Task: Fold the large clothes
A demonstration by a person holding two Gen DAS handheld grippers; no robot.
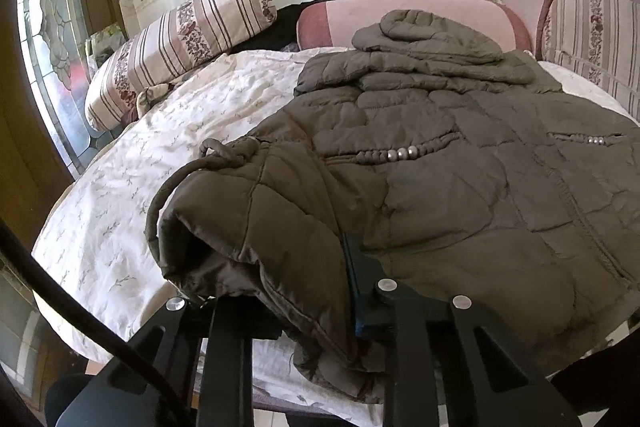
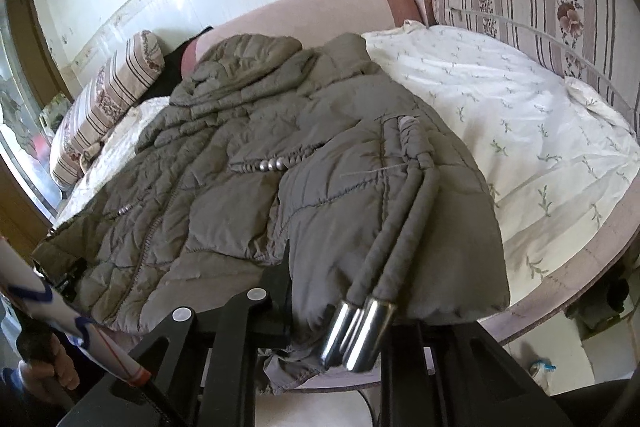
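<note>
An olive-grey quilted jacket [image 1: 460, 187] lies spread on a round bed, its hood [image 1: 424, 39] at the far end. In the left wrist view the near left corner of the jacket is bunched between the fingers of my left gripper [image 1: 280, 295], which is shut on it; only the right finger [image 1: 354, 291] shows. In the right wrist view the jacket [image 2: 224, 187] has its near right hem draped over my right gripper [image 2: 340, 303], shut on the fabric, with the right finger hidden. Two drawstring cords with metal tips [image 2: 356, 331] hang over that hem.
A white flowered sheet [image 1: 160, 147] covers the bed. Striped bolsters [image 1: 176, 43] and pink ones [image 1: 400, 15] ring its far side under a white wall. A stained-glass door [image 1: 48, 39] stands at the left. A person's hand [image 2: 60, 363] shows low left. The bed's rim [image 2: 580, 267] curves at right.
</note>
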